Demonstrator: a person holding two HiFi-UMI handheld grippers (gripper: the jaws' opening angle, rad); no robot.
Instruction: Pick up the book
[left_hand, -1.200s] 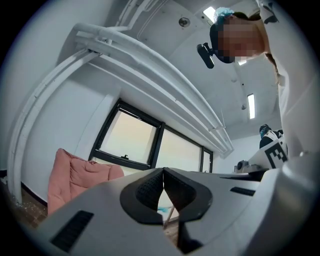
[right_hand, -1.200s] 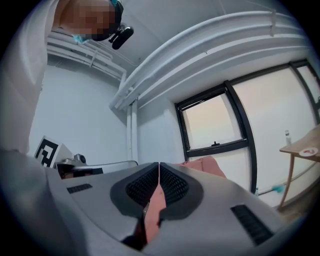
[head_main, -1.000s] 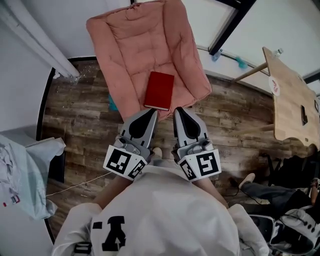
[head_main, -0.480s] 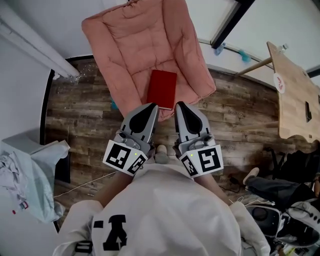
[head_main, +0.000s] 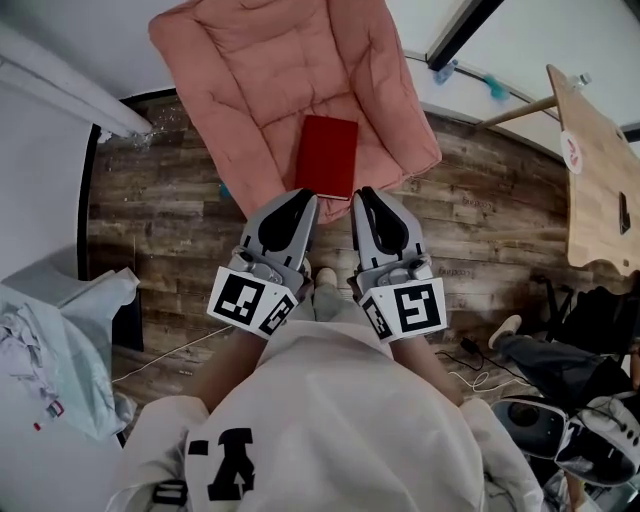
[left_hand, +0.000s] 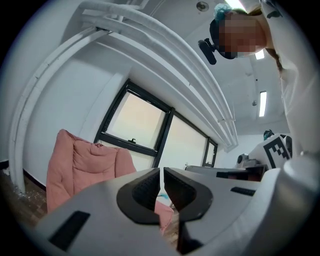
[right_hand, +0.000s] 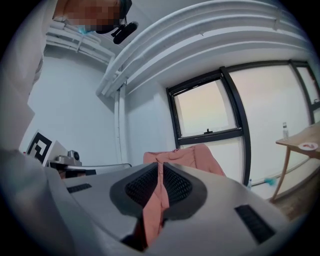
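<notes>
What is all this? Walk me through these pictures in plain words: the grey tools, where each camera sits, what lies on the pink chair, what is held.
No robot here: a person holds two hand tools, each a grey two-jaw gripper with a marker cube at the back. The top-down picture comes from a camera on the person's head; it shows the left gripper and the right gripper side by side above a wooden floor. The other two pictures come from cameras riding on the grippers, looking along their jaws. A red book lies flat on the seat of a pink padded chair, just ahead of the gripper tips. Both pairs of jaws are shut and hold nothing; the book is not yet picked up.
</notes>
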